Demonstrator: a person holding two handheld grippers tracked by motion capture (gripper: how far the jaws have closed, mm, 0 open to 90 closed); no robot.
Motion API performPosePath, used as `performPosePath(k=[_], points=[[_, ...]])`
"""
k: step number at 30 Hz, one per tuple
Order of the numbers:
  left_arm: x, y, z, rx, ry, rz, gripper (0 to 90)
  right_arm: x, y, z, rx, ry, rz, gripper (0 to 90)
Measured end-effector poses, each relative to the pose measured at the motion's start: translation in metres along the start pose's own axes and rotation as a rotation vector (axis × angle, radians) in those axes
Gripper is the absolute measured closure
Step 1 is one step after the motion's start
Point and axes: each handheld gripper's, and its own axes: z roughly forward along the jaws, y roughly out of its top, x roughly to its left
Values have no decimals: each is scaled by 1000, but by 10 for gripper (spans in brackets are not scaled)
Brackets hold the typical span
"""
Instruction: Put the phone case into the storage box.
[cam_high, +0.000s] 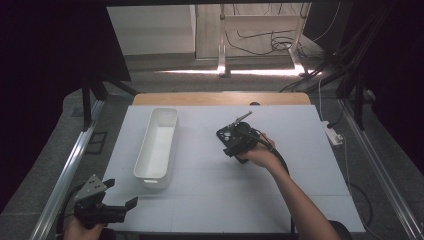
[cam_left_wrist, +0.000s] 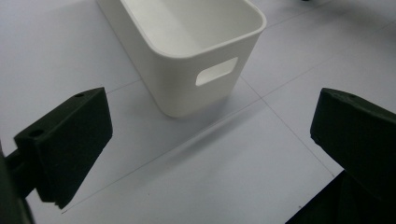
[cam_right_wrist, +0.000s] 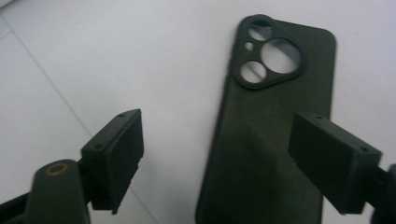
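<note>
Black soft-plastic phone case (cam_right_wrist: 275, 126) with round camera cut-outs lies flat, back up, on the white table sheet (cam_high: 300, 150), right of centre and well right of the long white plastic bin with a handle slot (cam_high: 156, 147).

Right gripper (cam_right_wrist: 224, 158) hovers over the phone case, jaws apart: one pad over bare sheet on the case's left, the other above the case's right half. Pads press on nothing.

Left gripper (cam_left_wrist: 210, 140) sits at the near left corner, jaws wide apart and empty, pointed at the bin's near end.

Step looks like picking up the case for the bin. To do it well:
- shift the right gripper so both long edges of the case sit between the pads, since one pad is over the case now
- go low, the case is thin and flat
- close across its width, away from the cut-out end
- it is probably floppy, so lift slowly.
</note>
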Motion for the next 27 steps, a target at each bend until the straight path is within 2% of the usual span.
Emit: performPosePath(k=[7,9,16,21,27], points=[[0,0,0,0,-3,-5,0,-17,-3,-3,-22,-23,77,25],[0,0,0,1,-1,-6,0,-21,-4,-4,-17,-28,85,0],[1,0,0,-2,-3,-14,0,-26,-5,-6,-28,-42,90,0],[1,0,0,-2,-5,-14,0,-25,-6,2,-14,-41,84,0],[2,0,0,-2,-9,-16,0,-27,-13,17,-8,-22,108,0]])
